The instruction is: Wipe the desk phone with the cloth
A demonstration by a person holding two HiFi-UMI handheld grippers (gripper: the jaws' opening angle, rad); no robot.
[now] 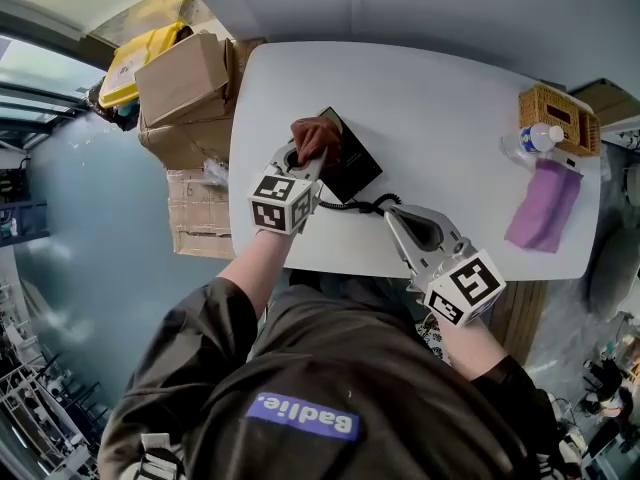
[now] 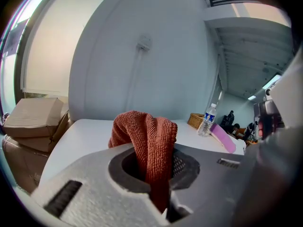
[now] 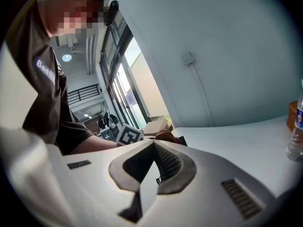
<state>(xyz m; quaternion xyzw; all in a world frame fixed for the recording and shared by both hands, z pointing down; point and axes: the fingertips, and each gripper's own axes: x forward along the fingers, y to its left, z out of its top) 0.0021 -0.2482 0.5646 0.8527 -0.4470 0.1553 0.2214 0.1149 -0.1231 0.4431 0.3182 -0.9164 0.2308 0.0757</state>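
Pressed the rust-red cloth, clamped tight in the left claw, onto the black desk phone toward nine o'clock of the white worktop, likely to scrub its top, and parked the right claw, closed on nothing, at six o'clock beside the coiled cord, seemingly clear of the wiping.

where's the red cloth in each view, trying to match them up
Head view: the cloth lies on the black phone, left of centre.
Left gripper view: centre foreground, pinched between the jaws.
Right gripper view: a small reddish patch just beyond the jaw tips.
Shared landmark: the water bottle, at the right in all three.
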